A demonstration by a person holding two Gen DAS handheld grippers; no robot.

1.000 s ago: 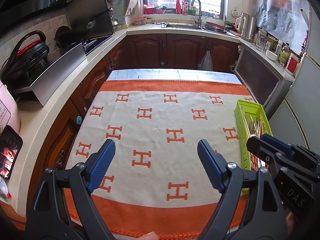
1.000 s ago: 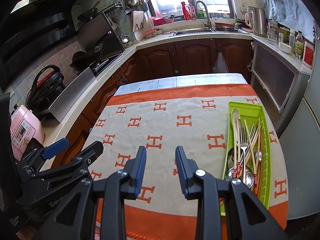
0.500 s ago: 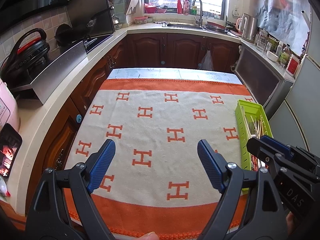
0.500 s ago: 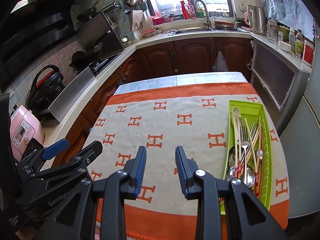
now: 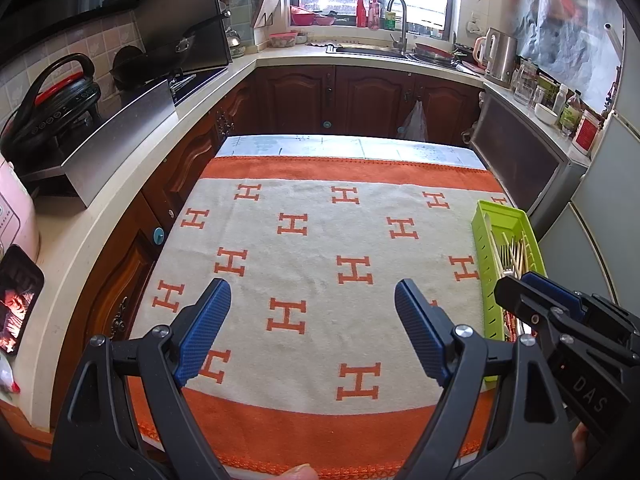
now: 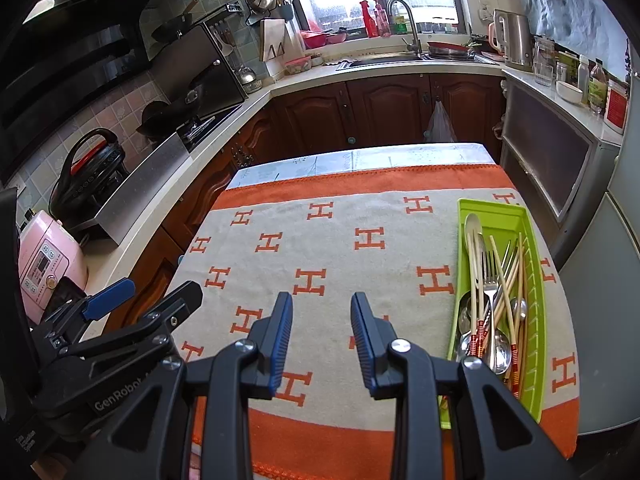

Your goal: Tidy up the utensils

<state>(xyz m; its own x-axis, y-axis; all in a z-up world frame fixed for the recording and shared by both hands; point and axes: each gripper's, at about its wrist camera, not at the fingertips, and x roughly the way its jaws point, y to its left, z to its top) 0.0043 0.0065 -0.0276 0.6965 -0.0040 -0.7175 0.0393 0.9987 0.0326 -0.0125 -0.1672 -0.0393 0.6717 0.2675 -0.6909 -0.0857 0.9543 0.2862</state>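
1. Tray (image 5: 490, 280): near end hidden behind right tongs (image 5: 516, 286), left wrist view.
2. Utensils (image 6: 490, 308): handle ends covered by the tongs' arm, right wrist view; spoon count unclear.
3. Cloth (image 6: 340, 248): near edge cut off by frame.

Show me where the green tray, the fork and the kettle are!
green tray (image 6: 496, 216), right wrist view, bare floor at its far end
fork (image 6: 489, 266), right wrist view, on its tines
kettle (image 6: 518, 42), right wrist view, its steel body

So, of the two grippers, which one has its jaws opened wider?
The left gripper: the gap between its blue pads is wide. The right gripper holds its pads closer together. Both are empty, above the cloth.
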